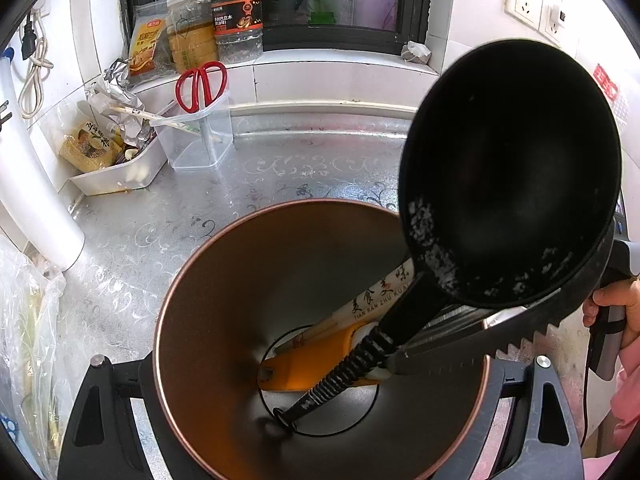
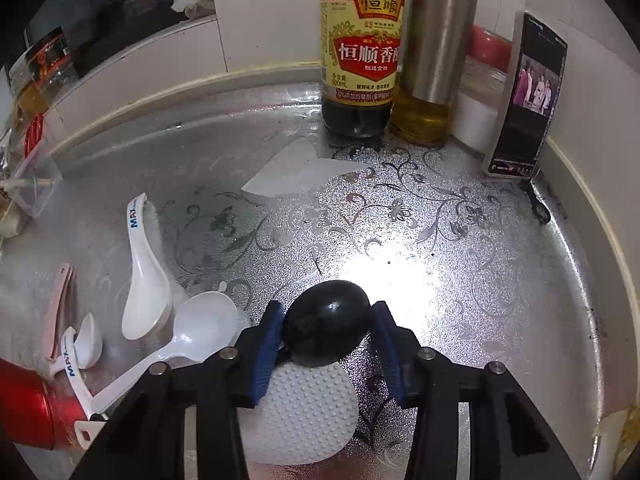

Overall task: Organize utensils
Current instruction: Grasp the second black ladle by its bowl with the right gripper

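Note:
In the left wrist view my left gripper (image 1: 320,380) is shut on a copper-rimmed dark metal cup (image 1: 224,320). The cup holds a black ladle (image 1: 508,184), black serrated tongs (image 1: 500,344), an orange-handled tool (image 1: 316,356) and a pack of chopsticks (image 1: 380,296). In the right wrist view my right gripper (image 2: 328,328) is open, its blue pads (image 2: 268,344) on either side of a black spoon bowl (image 2: 326,322). The black spoon lies over a white dimpled rice paddle (image 2: 304,412). White spoons (image 2: 146,280) (image 2: 192,336) (image 2: 86,344) and a pink utensil (image 2: 58,304) lie on the counter to the left.
A clear container with red scissors (image 1: 200,84) and a white tray of packets (image 1: 120,172) stand at the back left. A vinegar bottle (image 2: 360,48), an oil bottle (image 2: 432,64) and a phone (image 2: 524,100) stand at the back in the right wrist view. A red can (image 2: 28,404) is at the left.

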